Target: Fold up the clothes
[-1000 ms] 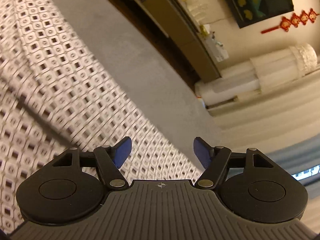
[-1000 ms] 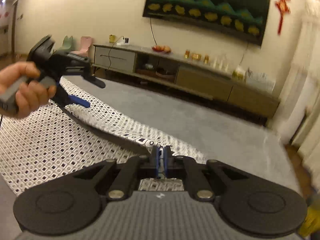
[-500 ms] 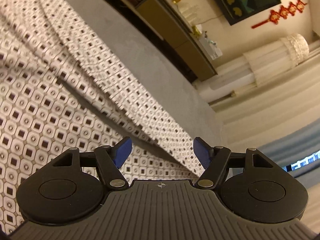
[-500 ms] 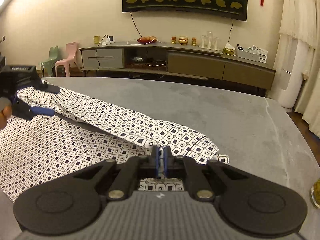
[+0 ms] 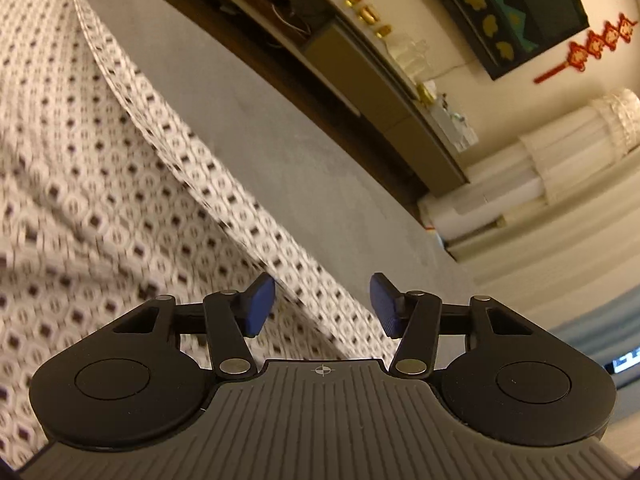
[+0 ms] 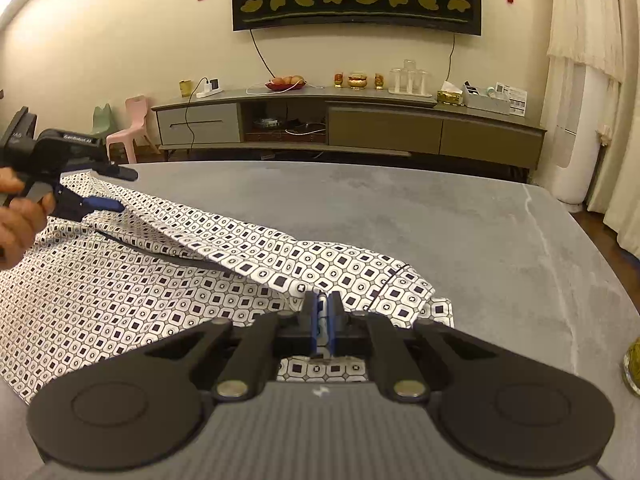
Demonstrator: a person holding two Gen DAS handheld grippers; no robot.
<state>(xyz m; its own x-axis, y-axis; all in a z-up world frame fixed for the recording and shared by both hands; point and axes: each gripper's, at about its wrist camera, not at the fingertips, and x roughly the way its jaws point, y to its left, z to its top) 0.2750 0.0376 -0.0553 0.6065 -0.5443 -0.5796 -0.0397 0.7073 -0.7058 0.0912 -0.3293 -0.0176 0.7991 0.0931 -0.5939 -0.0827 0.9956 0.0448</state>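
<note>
A white garment with a black square print (image 6: 120, 304) lies on the grey table (image 6: 460, 224). One long flap (image 6: 280, 256) is folded over its far side. My right gripper (image 6: 323, 320) is shut on the garment's near corner. My left gripper (image 5: 322, 306) is open and empty, low over the cloth (image 5: 88, 208) by the folded edge. It shows in the right wrist view (image 6: 116, 188) at the far left, held by a hand.
A low TV cabinet (image 6: 352, 120) stands against the far wall with small items on top. Small pink and green chairs (image 6: 128, 124) stand at the back left. A yellowish object (image 6: 632, 364) sits at the table's right edge. White curtains (image 6: 592, 80) hang at right.
The folded flap has come down flatter onto the garment. My left gripper stayed open and moved along the folded edge. My right gripper stayed shut on the corner.
</note>
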